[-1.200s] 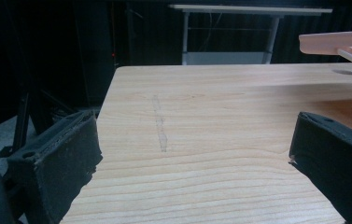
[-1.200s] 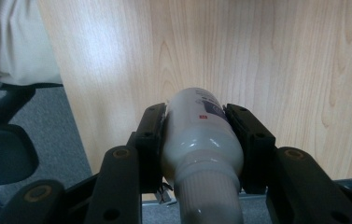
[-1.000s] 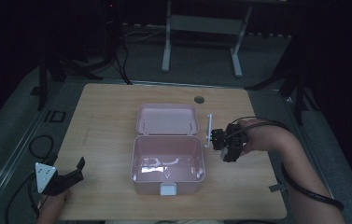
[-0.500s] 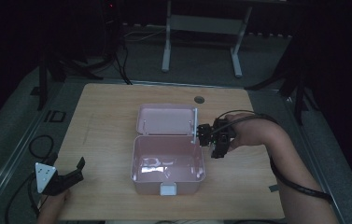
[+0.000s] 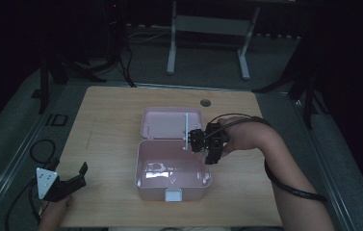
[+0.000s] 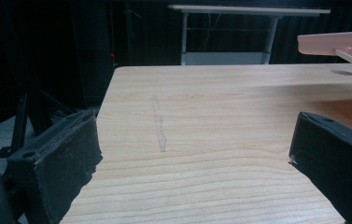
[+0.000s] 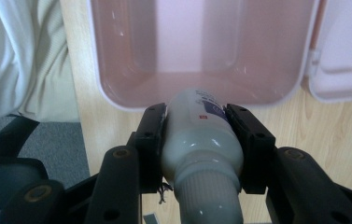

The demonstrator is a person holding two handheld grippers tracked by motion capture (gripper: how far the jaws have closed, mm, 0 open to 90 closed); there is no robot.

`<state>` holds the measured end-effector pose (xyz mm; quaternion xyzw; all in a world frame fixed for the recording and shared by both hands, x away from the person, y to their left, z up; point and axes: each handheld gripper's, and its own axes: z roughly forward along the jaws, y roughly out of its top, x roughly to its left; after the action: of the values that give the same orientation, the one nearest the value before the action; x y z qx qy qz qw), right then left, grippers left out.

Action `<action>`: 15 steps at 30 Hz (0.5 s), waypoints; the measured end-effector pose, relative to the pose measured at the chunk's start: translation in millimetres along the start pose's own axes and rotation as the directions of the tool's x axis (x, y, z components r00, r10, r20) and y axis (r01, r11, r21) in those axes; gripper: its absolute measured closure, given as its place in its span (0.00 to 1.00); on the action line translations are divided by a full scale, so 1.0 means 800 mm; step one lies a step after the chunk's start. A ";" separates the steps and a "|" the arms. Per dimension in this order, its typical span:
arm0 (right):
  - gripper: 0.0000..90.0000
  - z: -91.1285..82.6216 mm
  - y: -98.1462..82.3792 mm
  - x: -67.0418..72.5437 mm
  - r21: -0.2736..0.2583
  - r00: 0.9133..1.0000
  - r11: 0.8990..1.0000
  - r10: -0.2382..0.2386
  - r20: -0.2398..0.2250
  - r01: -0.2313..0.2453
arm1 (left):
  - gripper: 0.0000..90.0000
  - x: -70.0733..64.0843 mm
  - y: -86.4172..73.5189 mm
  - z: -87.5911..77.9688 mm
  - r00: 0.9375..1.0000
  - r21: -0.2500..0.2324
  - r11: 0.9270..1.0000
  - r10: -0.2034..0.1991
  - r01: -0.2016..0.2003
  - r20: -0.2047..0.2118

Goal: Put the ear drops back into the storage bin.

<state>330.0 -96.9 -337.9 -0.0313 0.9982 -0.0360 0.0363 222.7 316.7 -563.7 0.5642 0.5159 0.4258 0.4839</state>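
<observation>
Over the open pink box (image 5: pixel 172 168), the right claw (image 7: pixel 197 135) grips a white bottle (image 7: pixel 201 140); left claw (image 6: pixel 197 154) wide.

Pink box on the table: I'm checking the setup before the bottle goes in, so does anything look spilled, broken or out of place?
Nothing stands out. The pink box sits open with its lid laid flat behind it. The right gripper holds a capped white bottle, nothing spilled. The left gripper rests open on the table.

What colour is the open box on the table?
Pale pink; the box shows best in the high view.
</observation>
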 end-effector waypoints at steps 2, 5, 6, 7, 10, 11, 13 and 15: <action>0.66 0.001 0.007 0.002 0.000 1.000 1.000 -0.009 -0.002 0.009 | 0.02 0.000 0.000 0.000 1.000 -0.001 1.000 0.000 0.000 0.000; 0.66 0.003 0.015 0.002 -0.001 1.000 1.000 -0.027 -0.007 0.027 | 0.02 0.000 0.000 0.000 1.000 -0.001 1.000 0.000 0.000 0.001; 0.66 0.003 0.015 0.002 -0.001 1.000 1.000 -0.027 -0.007 0.027 | 0.02 0.000 0.000 0.000 1.000 -0.001 1.000 0.000 0.000 0.001; 0.66 0.004 0.017 0.002 -0.001 0.999 0.999 -0.033 -0.010 0.033 | 0.02 0.000 0.000 0.000 1.000 0.000 1.000 0.000 0.000 0.001; 0.66 0.007 0.027 0.006 -0.003 0.999 0.999 -0.048 -0.019 0.048 | 0.02 0.000 0.000 0.000 1.000 -0.001 1.000 0.000 0.000 0.001; 0.66 0.007 0.027 0.006 -0.003 0.999 0.999 -0.048 -0.019 0.048 | 0.02 0.000 0.000 0.000 1.000 -0.001 1.000 0.000 0.000 0.001; 0.66 0.009 0.030 0.007 -0.003 0.998 0.998 -0.056 -0.022 0.056 | 0.02 0.000 0.000 0.000 1.000 0.000 1.000 0.000 0.000 0.001; 0.66 0.013 0.032 0.007 0.003 0.998 0.998 -0.058 -0.026 0.058 | 0.02 0.000 0.000 0.000 1.000 -0.001 1.000 0.000 0.000 0.001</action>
<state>324.0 -72.5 -350.8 -0.0598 0.9972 -0.0393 0.0223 222.6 316.8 -563.7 0.5643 0.5155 0.4255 0.4845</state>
